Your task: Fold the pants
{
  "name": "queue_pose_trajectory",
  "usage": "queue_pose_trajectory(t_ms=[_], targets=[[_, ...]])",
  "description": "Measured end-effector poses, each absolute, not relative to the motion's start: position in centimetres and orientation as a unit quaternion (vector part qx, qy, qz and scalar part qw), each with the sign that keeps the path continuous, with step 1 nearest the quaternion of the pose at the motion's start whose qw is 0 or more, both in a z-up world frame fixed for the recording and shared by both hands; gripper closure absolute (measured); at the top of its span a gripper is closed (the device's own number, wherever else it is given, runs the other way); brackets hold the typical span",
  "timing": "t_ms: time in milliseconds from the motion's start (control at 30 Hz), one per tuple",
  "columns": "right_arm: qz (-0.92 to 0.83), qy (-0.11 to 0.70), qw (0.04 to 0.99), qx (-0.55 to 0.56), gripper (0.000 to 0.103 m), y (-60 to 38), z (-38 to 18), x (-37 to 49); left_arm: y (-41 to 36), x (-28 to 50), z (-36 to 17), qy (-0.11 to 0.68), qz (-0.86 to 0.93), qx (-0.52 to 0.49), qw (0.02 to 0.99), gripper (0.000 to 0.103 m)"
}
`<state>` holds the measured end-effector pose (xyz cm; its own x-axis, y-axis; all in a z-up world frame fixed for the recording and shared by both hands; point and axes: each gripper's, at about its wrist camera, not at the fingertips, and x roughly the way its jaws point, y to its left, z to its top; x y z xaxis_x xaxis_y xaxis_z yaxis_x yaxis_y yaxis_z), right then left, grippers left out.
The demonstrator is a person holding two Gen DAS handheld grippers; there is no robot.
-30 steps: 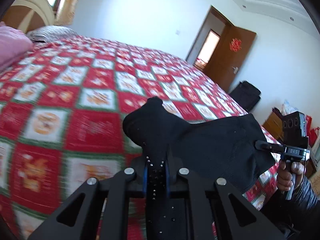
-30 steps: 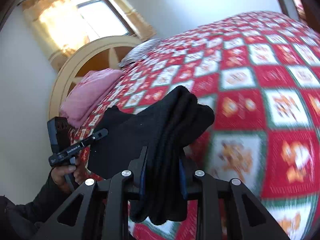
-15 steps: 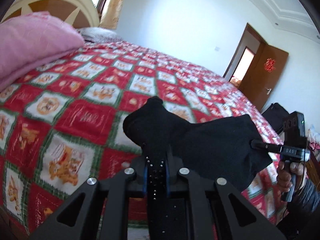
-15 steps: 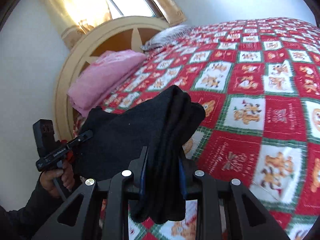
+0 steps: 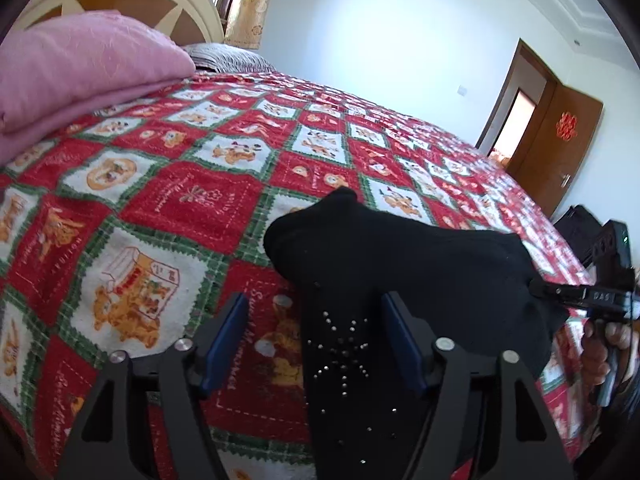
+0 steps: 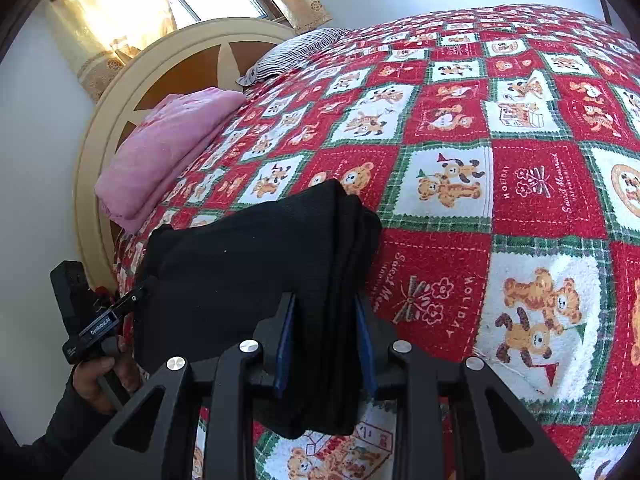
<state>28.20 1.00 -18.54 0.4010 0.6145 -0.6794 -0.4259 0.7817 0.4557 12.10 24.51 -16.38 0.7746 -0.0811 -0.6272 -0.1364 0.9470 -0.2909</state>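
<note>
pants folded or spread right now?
Folded. The pants are a compact bundle; stacked layer edges show between the right gripper's jaws. They sit on the bedspread.

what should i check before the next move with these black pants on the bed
1. Left gripper letting go: ok, its jaws are opening and the blue pads stand clear of the black pants that lie between them.
2. Right gripper grip: ok, pads press on the stacked folds.
3. Pants stay bundled: cannot tell, the left end droops below the frame.
4. Landing spot on the red patchwork quilt: ok, bare cloth ahead of the pants.
5. Pink folded blanket out of the way: ok, it sits apart near the headboard.
6. Pants resting on the quilt: cannot tell, the underside is hidden.
</note>
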Motion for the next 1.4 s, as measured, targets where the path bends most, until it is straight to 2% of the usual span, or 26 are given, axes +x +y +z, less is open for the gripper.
queue_pose_trajectory(t_ms=[267,367,433,500,567,667,1033,1133,1200,1233,1300,1400], targets=[[0.303,0.444,0.838,0.096,0.071,1.1,-18.6,27.8,24.2,11.9,-16.2,0.335,0.039,-0.132,0.932,0.020],[0.290,0.447,0.841,0.092,0.065,1.3,-18.6,27.8,24.2,11.8,-16.2,0.337,0.047,-0.130,0.931,0.017],[0.275,0.444,0.849,0.084,0.054,1.2,-18.4,27.6,24.1,11.7,-16.0,0.340,0.054,-0.126,0.931,0.016],[0.263,0.439,0.856,0.078,0.048,1.0,-18.1,27.3,23.9,11.6,-15.8,0.342,0.056,-0.119,0.930,0.015],[0.257,0.436,0.859,0.076,0.048,0.8,-17.7,27.0,23.8,11.4,-15.5,0.346,0.063,-0.111,0.929,0.013],[0.245,0.426,0.868,0.069,0.041,0.3,-16.8,26.2,23.5,10.9,-15.0,0.349,0.067,-0.103,0.929,0.012],[0.256,0.420,0.868,0.069,0.038,-0.4,-15.2,23.9,22.6,9.4,-13.1,0.348,0.082,-0.077,0.931,0.012],[0.259,0.394,0.880,0.062,0.038,-0.9,-13.0,21.6,22.0,8.6,-11.2,0.329,0.092,-0.066,0.937,0.011],[0.262,0.374,0.889,0.046,0.037,-1.1,-11.2,19.8,21.5,8.0,-9.6,0.310,0.097,-0.063,0.944,0.002],[0.259,0.363,0.894,0.033,0.033,-1.2,-10.3,18.8,21.1,7.6,-8.7,0.298,0.099,-0.061,0.947,0.001],[0.254,0.339,0.906,0.010,0.028,-1.4,-8.6,16.8,20.1,7.0,-7.4,0.282,0.094,-0.053,0.953,0.000],[0.254,0.302,0.919,-0.012,0.028,-2.0,-6.2,13.9,18.7,6.3,-5.6,0.267,0.091,-0.036,0.959,0.000]])
